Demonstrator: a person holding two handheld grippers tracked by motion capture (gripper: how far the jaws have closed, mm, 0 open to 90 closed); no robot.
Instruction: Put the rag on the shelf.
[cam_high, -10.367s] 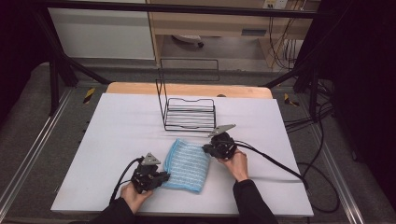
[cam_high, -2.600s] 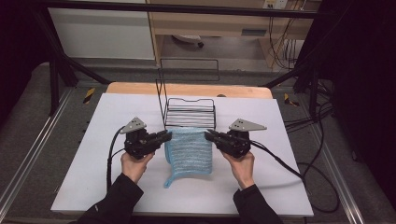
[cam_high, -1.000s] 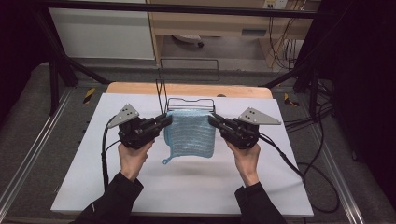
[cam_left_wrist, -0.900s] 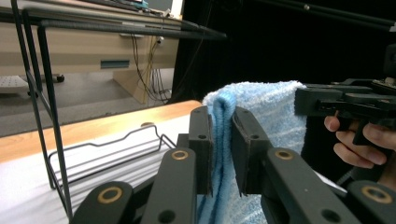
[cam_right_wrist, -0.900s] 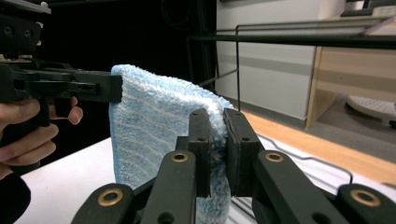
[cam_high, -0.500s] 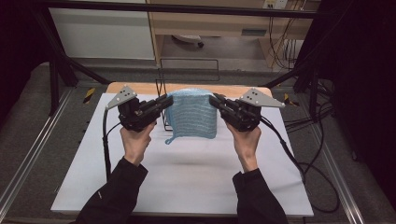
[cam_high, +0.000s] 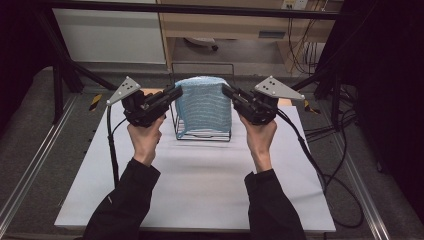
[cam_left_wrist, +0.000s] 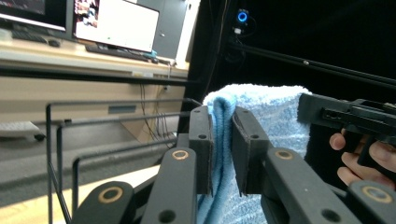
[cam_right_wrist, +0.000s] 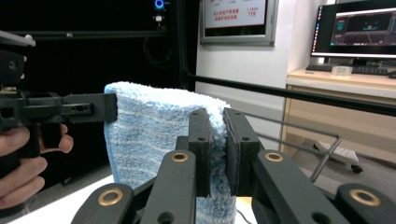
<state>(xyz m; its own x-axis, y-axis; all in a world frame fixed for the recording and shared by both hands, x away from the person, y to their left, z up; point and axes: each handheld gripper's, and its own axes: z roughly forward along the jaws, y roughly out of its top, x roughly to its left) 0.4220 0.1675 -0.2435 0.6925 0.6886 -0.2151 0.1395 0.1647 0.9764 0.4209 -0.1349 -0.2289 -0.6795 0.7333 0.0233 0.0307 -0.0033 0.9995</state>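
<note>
Left hand (cam_high: 144, 140): raised above the desk (cam_high: 200, 185), wrapped round the handle of the left gripper (cam_high: 176, 93). Dark sleeve seen on the forearm. A black cable is seen trailing down from the gripper to the desk; a grey three-cornered plate is carried on top.

Left gripper (cam_left_wrist: 222, 142): jaws clamped narrowly on the left upper edge of the towel (cam_left_wrist: 261, 107). In the left gripper view the cloth is pinched between the two black pads, folded over at the top.

Towel (cam_high: 204, 107): light blue, striped, terry weave. Held up in the air by both upper corners and stretched flat between the two grippers. Its lower part hangs in front of the rack (cam_high: 205, 131), as seen from the high view; whether cloth and wire touch cannot be told.

Rack: black wire, upright, stood on the far middle part of the desk. Its wire loops are seen at the left of the left gripper view (cam_left_wrist: 60, 154).

Right gripper (cam_high: 226, 91): jaws closed tightly on the right upper edge of the towel (cam_right_wrist: 159, 130). In the right gripper view (cam_right_wrist: 215, 147) the cloth is gripped between the pads.

Right hand (cam_high: 260, 142): raised level with the left hand, dark sleeve below. Cable trailed off to the right edge of the desk.

Desk: white top, bare in front of the rack.
</note>
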